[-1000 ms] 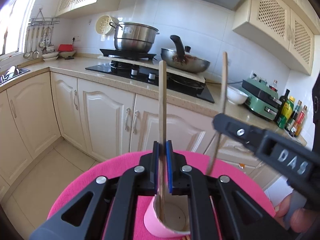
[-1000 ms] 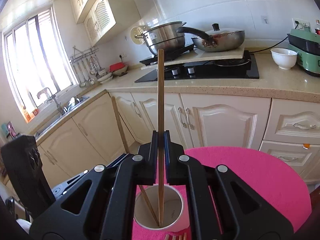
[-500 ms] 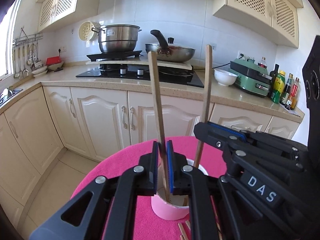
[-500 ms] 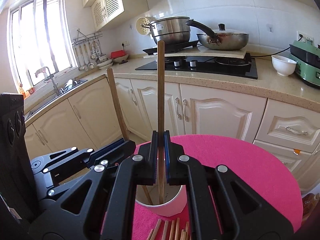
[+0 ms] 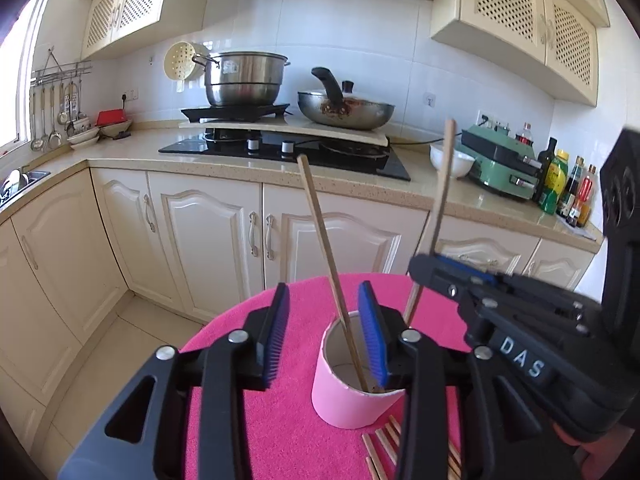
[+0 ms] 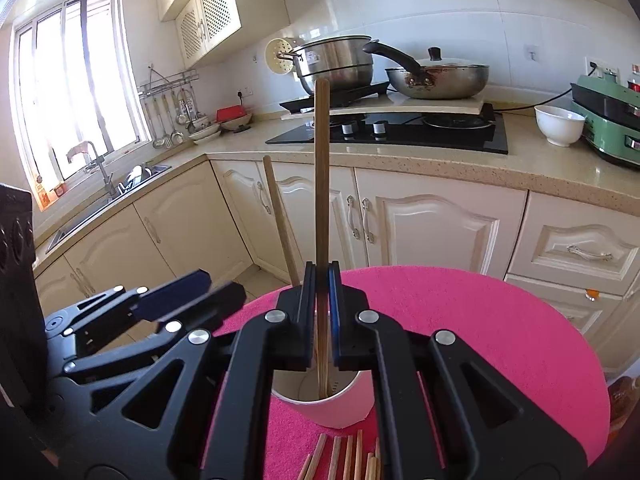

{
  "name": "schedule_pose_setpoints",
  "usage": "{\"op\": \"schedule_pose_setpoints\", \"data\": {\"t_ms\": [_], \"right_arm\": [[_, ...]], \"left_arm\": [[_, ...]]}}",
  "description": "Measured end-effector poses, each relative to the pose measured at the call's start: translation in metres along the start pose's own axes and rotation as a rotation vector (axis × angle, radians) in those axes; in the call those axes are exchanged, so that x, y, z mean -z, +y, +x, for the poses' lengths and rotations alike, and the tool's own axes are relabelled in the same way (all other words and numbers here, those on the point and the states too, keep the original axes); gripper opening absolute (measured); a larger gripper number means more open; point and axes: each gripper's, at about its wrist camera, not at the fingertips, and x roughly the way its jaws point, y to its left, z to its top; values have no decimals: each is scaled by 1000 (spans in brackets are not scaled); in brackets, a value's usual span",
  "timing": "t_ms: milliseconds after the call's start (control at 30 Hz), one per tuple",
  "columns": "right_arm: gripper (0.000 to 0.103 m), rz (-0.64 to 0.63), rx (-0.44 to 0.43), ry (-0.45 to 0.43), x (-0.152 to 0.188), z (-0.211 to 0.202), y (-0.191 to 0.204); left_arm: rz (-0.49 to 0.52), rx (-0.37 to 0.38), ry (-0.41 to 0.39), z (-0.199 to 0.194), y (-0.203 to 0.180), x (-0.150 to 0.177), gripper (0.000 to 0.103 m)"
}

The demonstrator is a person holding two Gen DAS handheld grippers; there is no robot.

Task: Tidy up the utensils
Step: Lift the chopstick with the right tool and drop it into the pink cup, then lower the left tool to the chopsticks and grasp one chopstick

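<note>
A pink cup point(image 5: 344, 396) stands on a round pink table point(image 5: 304, 432). My left gripper point(image 5: 326, 332) is open; a wooden chopstick point(image 5: 324, 240) leans free in the cup between its jaws. My right gripper point(image 6: 320, 308) is shut on a second chopstick point(image 6: 321, 168), held upright with its lower end inside the cup point(image 6: 340, 410). That gripper shows in the left wrist view point(image 5: 452, 272) with its chopstick point(image 5: 442, 196). The left gripper point(image 6: 188, 300) and the free chopstick point(image 6: 280, 220) show in the right wrist view. Several loose chopsticks point(image 6: 344, 458) lie on the table before the cup.
Behind the table runs a kitchen counter point(image 5: 240, 168) with a hob, a steel pot point(image 5: 244, 78) and a pan point(image 5: 344, 110). A white bowl point(image 6: 560, 124), a green appliance point(image 5: 504, 168) and bottles stand at the right. A sink point(image 6: 116, 192) is at the left.
My left gripper has opened and let go of its chopstick, which now leans in the cup. My right gripper has lowered its chopstick further into the cup.
</note>
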Motion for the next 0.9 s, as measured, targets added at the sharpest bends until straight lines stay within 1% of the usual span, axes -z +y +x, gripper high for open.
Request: {"op": "schedule_pose_setpoints", "data": {"t_ms": [200, 400, 467, 533, 567, 600, 633, 667, 767, 900], "right_arm": [[7, 28, 12, 0, 3, -5, -1], [8, 56, 24, -12, 1, -15, -2], [8, 69, 26, -10, -1, -20, -4], [11, 78, 27, -18, -3, -29, -5], [16, 77, 28, -23, -4, -33, -5], [27, 78, 26, -26, -6, -37, -6], [34, 83, 28, -31, -7, -41, -8], [50, 88, 34, -38, -8, -44, -9], [52, 100, 39, -39, -10, -52, -14], [52, 97, 72, -22, -5, -66, -22]], "left_arm": [[-8, 3, -2, -9, 5, -1, 38], [-41, -8, -3, -22, 16, 0, 38], [-69, 1, 7, -27, 21, -1, 38], [-88, 7, 13, -32, 25, -1, 39], [-89, 7, 15, -34, 25, -1, 39], [-93, 6, 19, -37, 26, 0, 40], [-96, 5, 26, -37, 26, 1, 40], [-103, 5, 37, -38, 26, 3, 40], [-120, 14, 75, -38, 25, 11, 40], [-162, 31, 164, -31, 21, 31, 40]]}}
